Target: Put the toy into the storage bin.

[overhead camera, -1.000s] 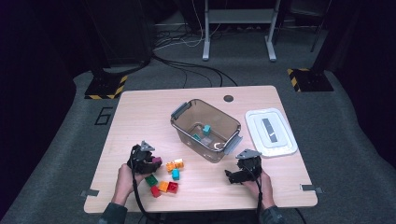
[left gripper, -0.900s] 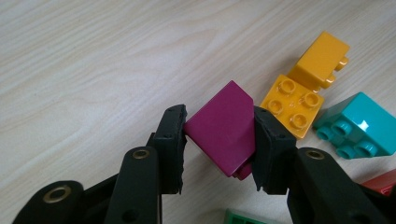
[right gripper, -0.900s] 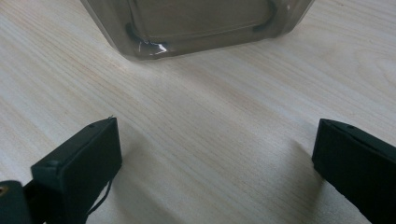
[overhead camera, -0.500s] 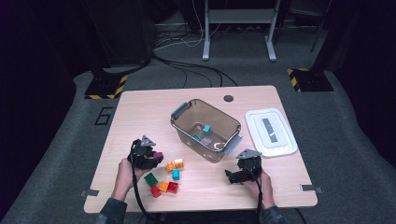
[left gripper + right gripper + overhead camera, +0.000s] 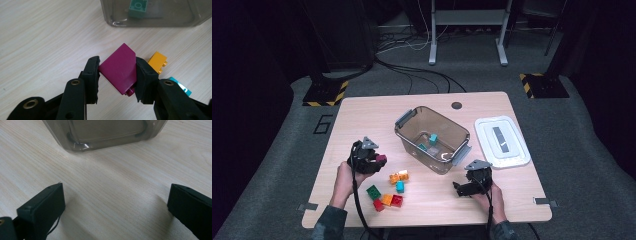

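Observation:
My left gripper [image 5: 117,75] is shut on a magenta brick [image 5: 119,68], which hangs tilted above the wooden table [image 5: 37,37]; in the high view that gripper [image 5: 379,159] sits left of the clear plastic bin [image 5: 433,137] with the magenta brick [image 5: 381,158] at its tip. Two teal bricks [image 5: 432,138] lie inside the bin. Loose bricks, among them an orange one [image 5: 398,176], a green one [image 5: 373,192] and a red one [image 5: 396,200], lie on the table near the front. My right gripper [image 5: 115,202] stands open over bare table, below the bin [image 5: 105,132].
A white bin lid [image 5: 502,141] lies flat to the right of the bin. The table's front edge [image 5: 427,220] is close to both hands. A round hole [image 5: 456,105] sits near the table's far edge.
My left gripper has risen off the table with the magenta brick held in it. The right gripper has stayed where it was.

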Available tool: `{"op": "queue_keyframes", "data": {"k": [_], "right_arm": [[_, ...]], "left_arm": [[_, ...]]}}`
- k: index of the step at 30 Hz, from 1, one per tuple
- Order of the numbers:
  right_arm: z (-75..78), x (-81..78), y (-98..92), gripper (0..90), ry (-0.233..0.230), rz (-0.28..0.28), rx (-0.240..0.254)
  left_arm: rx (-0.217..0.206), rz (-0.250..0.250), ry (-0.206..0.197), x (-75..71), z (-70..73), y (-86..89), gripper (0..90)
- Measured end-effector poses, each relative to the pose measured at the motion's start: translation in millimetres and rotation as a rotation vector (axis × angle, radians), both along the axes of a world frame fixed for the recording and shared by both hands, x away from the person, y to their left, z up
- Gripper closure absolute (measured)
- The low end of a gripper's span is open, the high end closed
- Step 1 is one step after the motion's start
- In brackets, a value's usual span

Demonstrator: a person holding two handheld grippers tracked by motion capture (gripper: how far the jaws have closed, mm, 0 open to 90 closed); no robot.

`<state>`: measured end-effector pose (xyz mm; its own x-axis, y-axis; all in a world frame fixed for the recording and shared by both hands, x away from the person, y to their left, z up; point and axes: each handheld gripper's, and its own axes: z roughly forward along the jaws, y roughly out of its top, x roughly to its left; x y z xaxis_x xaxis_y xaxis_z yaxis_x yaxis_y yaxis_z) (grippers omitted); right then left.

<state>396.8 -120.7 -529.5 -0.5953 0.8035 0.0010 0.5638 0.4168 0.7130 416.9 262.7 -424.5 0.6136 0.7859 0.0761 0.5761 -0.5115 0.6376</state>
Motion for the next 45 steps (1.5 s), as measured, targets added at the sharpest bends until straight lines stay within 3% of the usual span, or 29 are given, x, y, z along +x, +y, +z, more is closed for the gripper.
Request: {"op": "queue_keyframes", "data": {"k": [13, 24, 45], "right_arm": [[0.0, 0.0, 0.0, 0.6, 0.0, -0.001, 0.001], [-0.1, 0.1, -0.1, 0.6, -0.001, -0.001, 0.0], [-0.1, 0.1, -0.1, 0.6, -0.002, -0.001, 0.0]], "left_arm": [[0.012, -0.009, -0.03, 5.3, 23.6, -4.6, 59.1], [0.012, -0.025, -0.073, 11.9, 53.0, -11.5, 59.1], [0.013, -0.04, -0.122, 28.4, 89.7, -21.9, 59.1]]}}
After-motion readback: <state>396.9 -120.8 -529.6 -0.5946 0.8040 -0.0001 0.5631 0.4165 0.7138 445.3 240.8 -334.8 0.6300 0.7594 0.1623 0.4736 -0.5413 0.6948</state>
